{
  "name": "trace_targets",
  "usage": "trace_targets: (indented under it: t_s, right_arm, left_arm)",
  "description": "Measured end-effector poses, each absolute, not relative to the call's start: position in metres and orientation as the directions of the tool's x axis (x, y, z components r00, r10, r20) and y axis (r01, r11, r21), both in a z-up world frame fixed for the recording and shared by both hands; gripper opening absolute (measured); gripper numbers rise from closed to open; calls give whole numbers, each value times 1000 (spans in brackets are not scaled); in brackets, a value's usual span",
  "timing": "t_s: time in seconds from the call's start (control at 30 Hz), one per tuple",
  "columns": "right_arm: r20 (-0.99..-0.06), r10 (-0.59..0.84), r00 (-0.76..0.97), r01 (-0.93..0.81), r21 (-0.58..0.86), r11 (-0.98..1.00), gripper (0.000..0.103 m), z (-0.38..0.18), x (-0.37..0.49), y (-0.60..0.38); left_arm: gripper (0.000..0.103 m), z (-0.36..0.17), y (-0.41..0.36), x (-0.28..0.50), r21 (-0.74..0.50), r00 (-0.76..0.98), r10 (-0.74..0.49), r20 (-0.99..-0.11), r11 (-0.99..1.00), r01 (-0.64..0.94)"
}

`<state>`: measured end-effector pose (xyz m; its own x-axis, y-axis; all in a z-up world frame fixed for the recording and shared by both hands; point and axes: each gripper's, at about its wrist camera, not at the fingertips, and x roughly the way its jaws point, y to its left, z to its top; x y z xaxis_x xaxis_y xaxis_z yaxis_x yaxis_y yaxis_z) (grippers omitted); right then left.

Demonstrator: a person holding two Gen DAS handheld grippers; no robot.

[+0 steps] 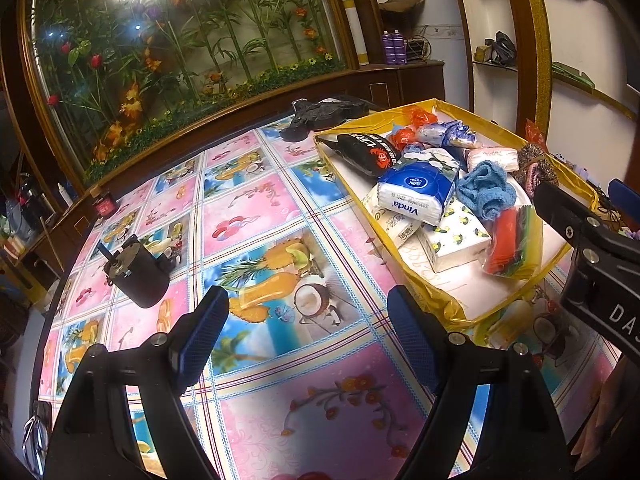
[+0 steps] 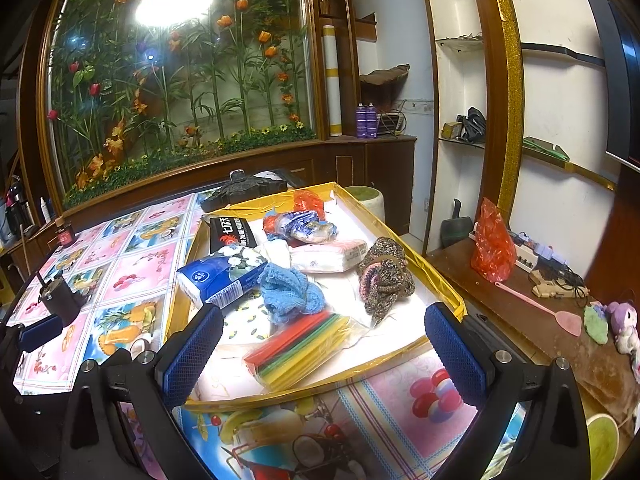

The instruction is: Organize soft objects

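Both grippers, the left gripper (image 1: 308, 332) and the right gripper (image 2: 324, 352), stand released and empty just before the gold-rimmed tray (image 2: 436, 276) on the desk (image 1: 256, 216). Inside the tray lie tissue packs (image 1: 420, 190), a blue cloth (image 2: 290, 292), a knitted bundle (image 2: 386, 276) and colored bags (image 2: 304, 350), heaped loosely. Everything soft seems gathered there already, so sorting probably remains.

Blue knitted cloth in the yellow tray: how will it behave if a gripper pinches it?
The blue knitted cloth lies crumpled in loose folds, so it will probably droop and unfurl when lifted. It looks light. It rests partly on the bag of coloured strips in the yellow tray, so its open weave might drag that bag.
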<state>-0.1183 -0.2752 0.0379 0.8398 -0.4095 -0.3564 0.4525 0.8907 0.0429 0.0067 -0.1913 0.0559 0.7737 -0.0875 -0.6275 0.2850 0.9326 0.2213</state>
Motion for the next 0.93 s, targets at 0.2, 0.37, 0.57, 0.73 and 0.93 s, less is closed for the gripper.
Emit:
trace_targets:
  t_s: [0.2, 0.37, 0.57, 0.73, 0.93]
  right_arm:
    - [-361, -410, 838, 454, 43, 890, 102, 38, -119, -275]
    - [-365, -409, 836, 455, 45, 889, 102, 39, -118, -275]
    - [-367, -409, 835, 456, 47, 889, 102, 39, -118, -275]
    - [-368, -408, 835, 455, 46, 889, 102, 39, -118, -275]
    - [-367, -409, 836, 456, 48, 889, 102, 39, -118, -274]
  left_arm:
    - [81, 55, -191, 6, 228, 776, -83, -625, 932, 283]
    - [81, 54, -192, 5, 240, 779, -77, -622, 928, 284]
    - [81, 53, -191, 6, 252, 782, -54, -621, 931, 265]
    - [82, 51, -191, 7, 272, 780, -31, -625, 928, 255]
    - [82, 50, -195, 4, 306, 796, -19, -605, 917, 255]
